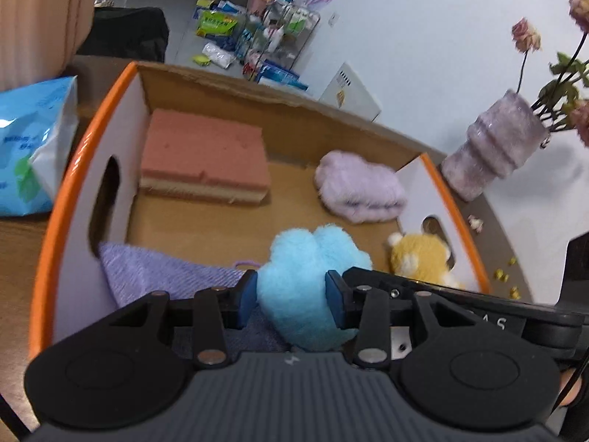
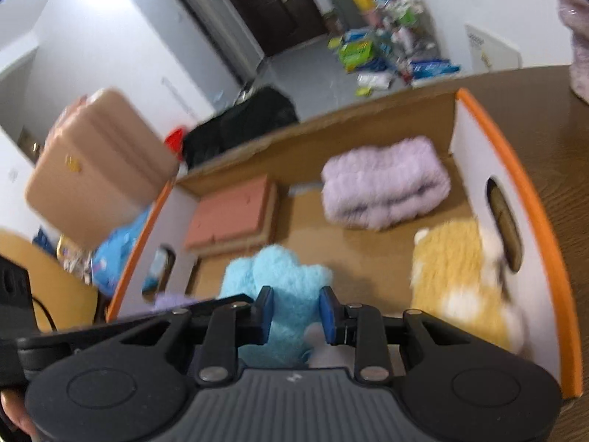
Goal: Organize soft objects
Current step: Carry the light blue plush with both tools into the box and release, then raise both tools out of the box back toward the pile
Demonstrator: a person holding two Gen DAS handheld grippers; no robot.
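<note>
A: Blue plush (image 1: 309, 287) up close, squeezed by both our left gripper (image 1: 291, 294) and right gripper (image 2: 296, 311), low over the box (image 1: 79, 154).

B: If one lets go late, we drag it onto the yellow toy (image 2: 452, 272).

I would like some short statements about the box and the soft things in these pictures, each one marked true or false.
1. Both tools, left tool and right tool, pinch the blue plush. True.
2. The pink sponge lies outside the box. False: it lies inside, near a far corner.
3. The lilac fluffy piece is inside the box. True.
4. The yellow plush rests on top of the sponge. False: it lies apart, by the wall with the handle hole.
5. The vase stands inside the box. False: it stands outside, on the table.
</note>
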